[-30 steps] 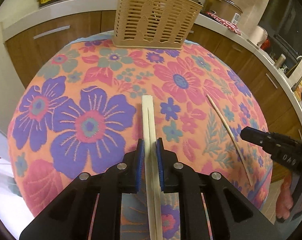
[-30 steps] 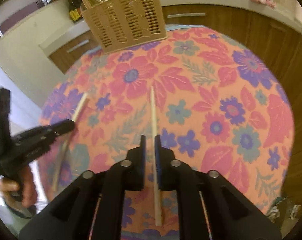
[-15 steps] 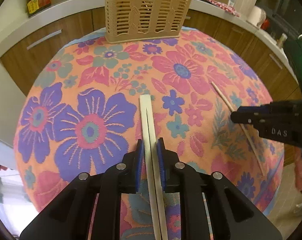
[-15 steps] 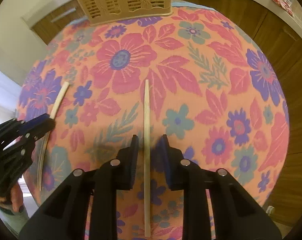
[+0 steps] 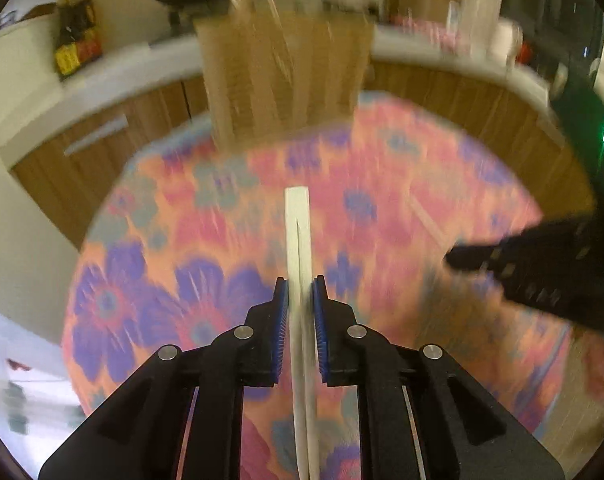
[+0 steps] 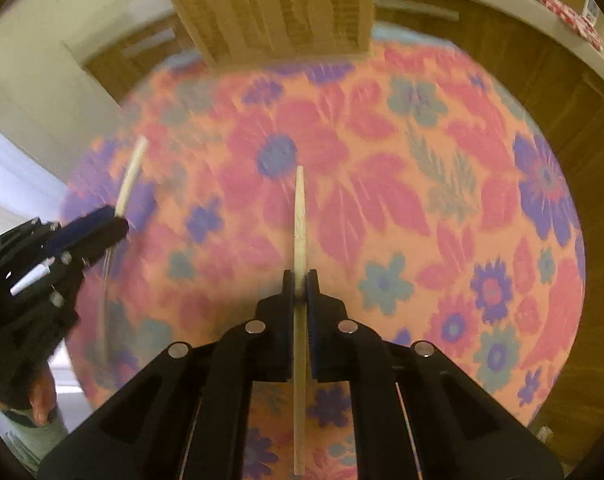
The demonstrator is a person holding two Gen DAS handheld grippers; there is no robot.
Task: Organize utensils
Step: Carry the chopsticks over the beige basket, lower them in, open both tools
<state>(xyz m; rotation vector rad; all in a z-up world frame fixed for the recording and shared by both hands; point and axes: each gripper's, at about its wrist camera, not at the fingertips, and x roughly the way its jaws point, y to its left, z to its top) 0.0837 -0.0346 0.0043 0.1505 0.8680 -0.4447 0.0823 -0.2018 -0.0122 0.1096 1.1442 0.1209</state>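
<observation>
My left gripper [image 5: 300,292] is shut on a pale joined pair of chopsticks [image 5: 298,232], which points forward toward a tan slotted utensil basket [image 5: 282,76] at the table's far edge. My right gripper [image 6: 300,284] is shut on a single wooden chopstick [image 6: 300,216], also pointing at the basket [image 6: 274,4]. Both views are motion-blurred. Each gripper shows in the other's view: the right one [image 5: 541,268] at the right, the left one [image 6: 82,232] at the left with its chopsticks [image 6: 130,176].
The round table has a floral orange, pink and purple cloth [image 6: 421,200]. Wooden cabinets with a white counter [image 5: 114,76] curve behind it. Bottles [image 5: 76,48] stand on the counter at the left. Several sticks stand in the basket.
Both grippers have lifted their chopsticks off the cloth and moved toward the basket. The right gripper, open around its chopstick half a second ago, has shut on it.
</observation>
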